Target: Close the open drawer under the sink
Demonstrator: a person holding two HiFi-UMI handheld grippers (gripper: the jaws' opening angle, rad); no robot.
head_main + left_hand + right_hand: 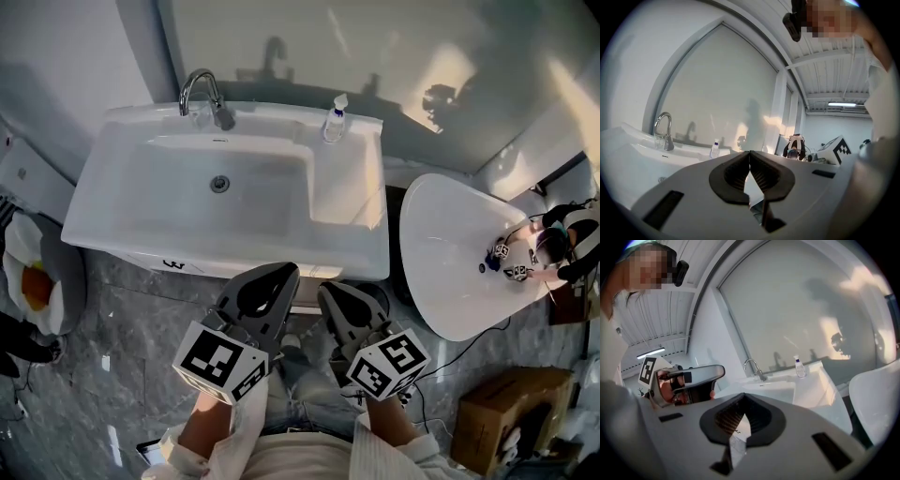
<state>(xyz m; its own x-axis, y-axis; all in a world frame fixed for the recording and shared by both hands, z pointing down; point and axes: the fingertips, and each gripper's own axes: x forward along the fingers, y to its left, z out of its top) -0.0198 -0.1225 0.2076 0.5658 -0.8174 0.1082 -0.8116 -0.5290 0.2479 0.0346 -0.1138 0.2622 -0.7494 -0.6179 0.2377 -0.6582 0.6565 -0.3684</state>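
Observation:
A white sink [141, 202] fills the upper middle of the head view. Under its front rim shows only a thin strip of white cabinet front [159, 262]; I cannot tell from here how far the drawer stands out. Both grippers hang side by side just in front of that rim, pointing at it. The left gripper [282, 273] is shut with nothing in it, its tips meeting in the left gripper view [749, 153]. To its right, the right gripper [327, 290] is also shut and empty [742, 396]. Neither visibly touches the cabinet.
A chrome faucet [201, 93] and a soap bottle [334, 119] stand on the sink's back ledge. A white oval fixture [450, 272] sits close on the right, a cardboard box [511, 405] on the grey marble floor beyond it. A white and orange object [31, 281] lies at left.

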